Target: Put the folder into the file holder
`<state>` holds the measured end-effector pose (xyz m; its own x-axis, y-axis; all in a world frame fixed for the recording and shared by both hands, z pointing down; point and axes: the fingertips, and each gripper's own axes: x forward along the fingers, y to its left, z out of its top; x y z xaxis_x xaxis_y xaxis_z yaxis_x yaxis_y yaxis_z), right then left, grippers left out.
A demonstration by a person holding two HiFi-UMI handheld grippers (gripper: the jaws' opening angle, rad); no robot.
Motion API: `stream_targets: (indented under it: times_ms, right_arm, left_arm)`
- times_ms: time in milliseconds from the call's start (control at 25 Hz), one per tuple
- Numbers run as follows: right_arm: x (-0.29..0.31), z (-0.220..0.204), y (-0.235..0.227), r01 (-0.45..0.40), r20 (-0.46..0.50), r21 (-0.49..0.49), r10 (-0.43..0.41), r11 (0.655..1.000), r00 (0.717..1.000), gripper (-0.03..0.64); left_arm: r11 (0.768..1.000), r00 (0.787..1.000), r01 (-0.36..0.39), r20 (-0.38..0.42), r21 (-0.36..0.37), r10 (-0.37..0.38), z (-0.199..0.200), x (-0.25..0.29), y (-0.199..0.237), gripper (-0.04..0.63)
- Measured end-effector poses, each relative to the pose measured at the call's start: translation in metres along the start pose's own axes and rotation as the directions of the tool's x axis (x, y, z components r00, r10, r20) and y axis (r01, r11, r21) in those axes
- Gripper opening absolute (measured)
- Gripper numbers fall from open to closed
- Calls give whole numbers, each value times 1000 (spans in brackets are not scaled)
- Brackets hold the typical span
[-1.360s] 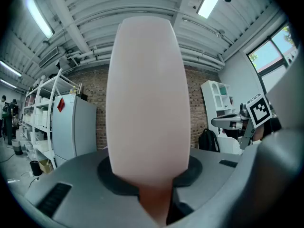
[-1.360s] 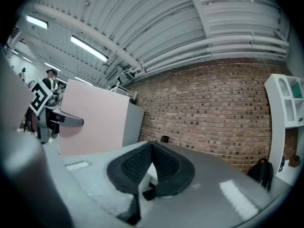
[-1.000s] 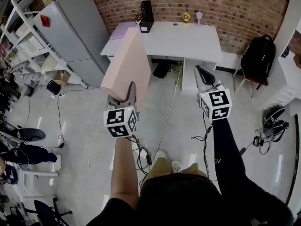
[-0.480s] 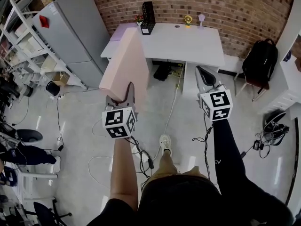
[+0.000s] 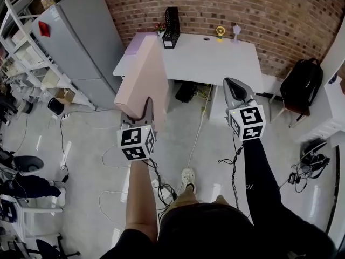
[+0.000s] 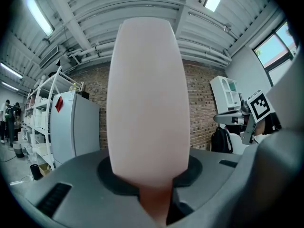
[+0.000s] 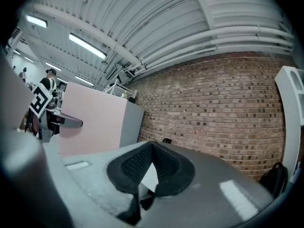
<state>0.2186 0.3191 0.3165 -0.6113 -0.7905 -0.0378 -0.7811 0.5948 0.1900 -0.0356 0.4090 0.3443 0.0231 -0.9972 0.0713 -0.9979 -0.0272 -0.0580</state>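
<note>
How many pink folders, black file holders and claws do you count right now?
Pink folder: 1
Black file holder: 1
Claws: 2 (left claw, right claw)
Total: 4

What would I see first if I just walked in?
The big pink folder, held upright by the left gripper, left of the middle in the head view. Past it, a black file holder stands on the back left corner of the white desk, by the brick wall.
</note>
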Motion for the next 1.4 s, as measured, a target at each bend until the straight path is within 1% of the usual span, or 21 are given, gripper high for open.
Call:
stream_targets:
  times_ms: [320,720,1040,1400]
  right_arm:
    - [86,-1,-18,8,-6,8,-8,1000,1000,-2]
    - [165,-9,-36,43,2,29,-43,999,999,-2]
    - [201,-14,-42,66,-3,39,-66,997,998,-2]
    - [226,-24,-53,65,-9,48,-64,997,998,-2]
  left_arm:
    - [1000,1000,-3,-6,-5,3,8,77,45,130]
    - [1000,999,29,-14,-3,-29,7,153,78,130]
    - [998,998,57,-18,-3,-57,9,189,91,130]
    - [998,998,55,-25,-16,-55,6,216,97,130]
